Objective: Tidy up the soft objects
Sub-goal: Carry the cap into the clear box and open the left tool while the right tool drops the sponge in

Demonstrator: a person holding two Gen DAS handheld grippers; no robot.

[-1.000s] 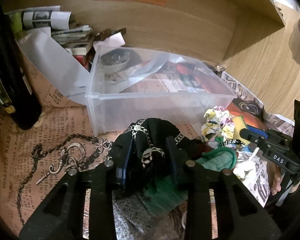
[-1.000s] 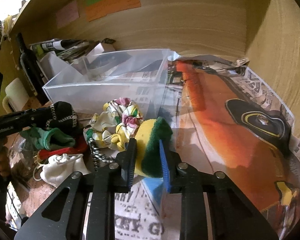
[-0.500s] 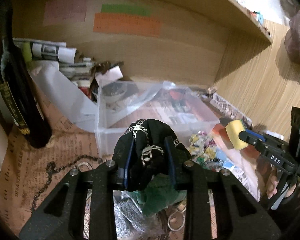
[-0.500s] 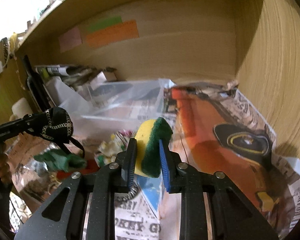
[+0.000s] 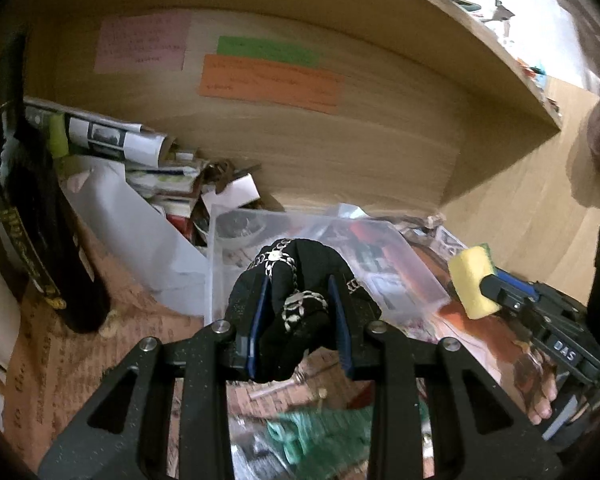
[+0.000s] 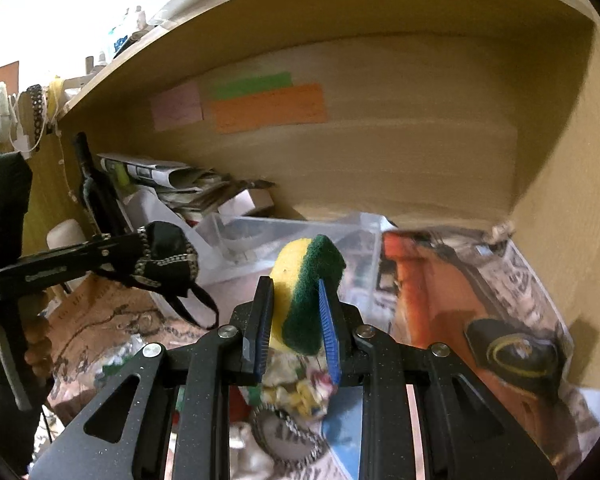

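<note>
The black fabric pouch [image 5: 296, 308], trimmed with silver chain, sits bunched between the pads of the left gripper [image 5: 298, 320], clamped mid-body above the table; it looks light and limp, so a central pinch suits it. The right gripper [image 6: 294, 322] squeezes a yellow-and-green sponge [image 6: 304, 288], springy and light. Beyond both, the clear plastic bin [image 5: 236, 280] appears to hold no soft items yet.

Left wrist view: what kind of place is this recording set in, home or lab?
Most likely a home: a cluttered wooden desk nook under a shelf. Coloured paper notes are stuck on the back panel, a dark bottle stands beside rolled papers, and a clear plastic bin sits on newspaper.
</note>
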